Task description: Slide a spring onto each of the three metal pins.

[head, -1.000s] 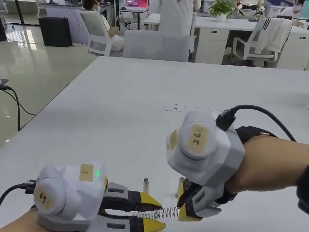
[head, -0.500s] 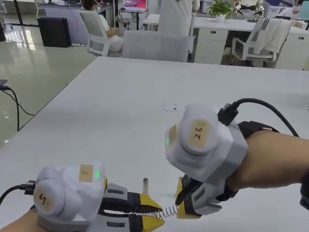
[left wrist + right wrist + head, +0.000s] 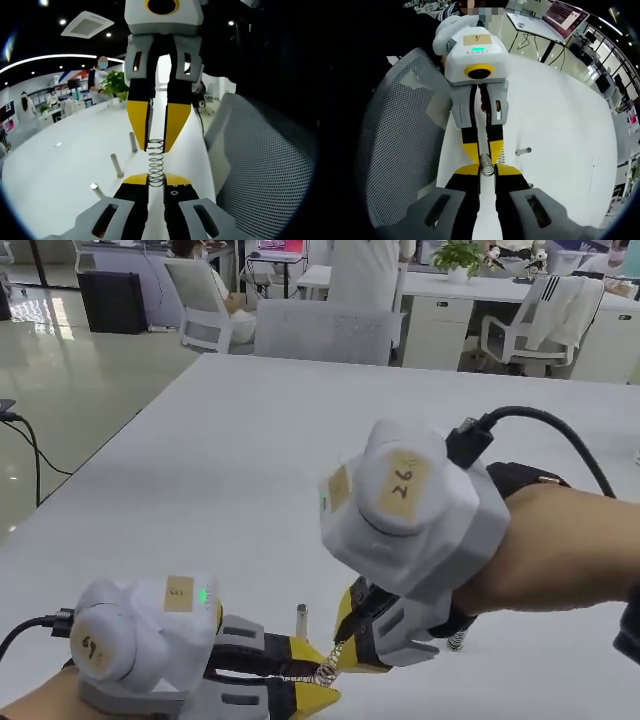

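A small steel spring [image 3: 325,672] is stretched between both grippers just above the white table [image 3: 250,470]. My left gripper [image 3: 312,688] is shut on one end, low at the front left. My right gripper [image 3: 345,655] is shut on the other end and faces it, tip to tip. In the left gripper view the spring [image 3: 156,162] runs from my left gripper [image 3: 156,179] up to the right gripper [image 3: 156,145]. Three upright metal pins [image 3: 116,165] stand in a row to the left of it. One pin [image 3: 301,618] stands just behind the jaws in the head view.
A second small spring [image 3: 457,642] shows by the right gripper's far side. A grey mesh chair back [image 3: 265,165] stands close to the table's edge. Desks, chairs and people fill the room beyond the table's far edge.
My right gripper has moved left toward the left gripper. The spring between them is now much shorter. The left gripper has stayed in place.
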### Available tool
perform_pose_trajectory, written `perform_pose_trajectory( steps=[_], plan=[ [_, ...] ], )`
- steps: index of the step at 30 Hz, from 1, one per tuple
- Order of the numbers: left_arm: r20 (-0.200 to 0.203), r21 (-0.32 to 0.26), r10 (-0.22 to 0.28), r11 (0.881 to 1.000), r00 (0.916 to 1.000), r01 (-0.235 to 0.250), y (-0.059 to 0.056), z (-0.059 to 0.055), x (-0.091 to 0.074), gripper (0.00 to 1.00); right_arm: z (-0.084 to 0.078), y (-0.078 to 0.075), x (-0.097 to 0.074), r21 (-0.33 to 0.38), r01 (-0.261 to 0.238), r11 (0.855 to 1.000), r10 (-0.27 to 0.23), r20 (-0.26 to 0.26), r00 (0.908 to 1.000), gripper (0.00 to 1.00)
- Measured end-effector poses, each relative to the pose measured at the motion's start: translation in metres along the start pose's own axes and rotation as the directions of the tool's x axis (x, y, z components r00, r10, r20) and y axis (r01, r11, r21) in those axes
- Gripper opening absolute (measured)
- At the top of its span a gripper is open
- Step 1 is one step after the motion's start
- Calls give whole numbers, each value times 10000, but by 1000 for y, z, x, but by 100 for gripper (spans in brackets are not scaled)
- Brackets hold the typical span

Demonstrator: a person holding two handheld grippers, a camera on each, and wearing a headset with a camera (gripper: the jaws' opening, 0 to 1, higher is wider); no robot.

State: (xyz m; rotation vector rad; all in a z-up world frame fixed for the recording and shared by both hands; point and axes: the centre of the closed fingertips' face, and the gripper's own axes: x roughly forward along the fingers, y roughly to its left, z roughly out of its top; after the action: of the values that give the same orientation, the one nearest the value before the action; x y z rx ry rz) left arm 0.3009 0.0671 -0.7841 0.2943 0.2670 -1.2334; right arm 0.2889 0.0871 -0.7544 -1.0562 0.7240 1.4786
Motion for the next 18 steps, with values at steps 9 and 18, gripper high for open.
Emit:
perform_pose_trajectory(
  steps=[9,18],
  plan=[
    [91,32,30,10000,10000,-31,1,2,-1,3,12,-1,1,-71,-27,10000,28,166,9999,8],
    [178,53,34,10000,9998,-35,1,2,-1,3,8,-1,5,373,-182,9991,181,26,9998,15]
  ],
)
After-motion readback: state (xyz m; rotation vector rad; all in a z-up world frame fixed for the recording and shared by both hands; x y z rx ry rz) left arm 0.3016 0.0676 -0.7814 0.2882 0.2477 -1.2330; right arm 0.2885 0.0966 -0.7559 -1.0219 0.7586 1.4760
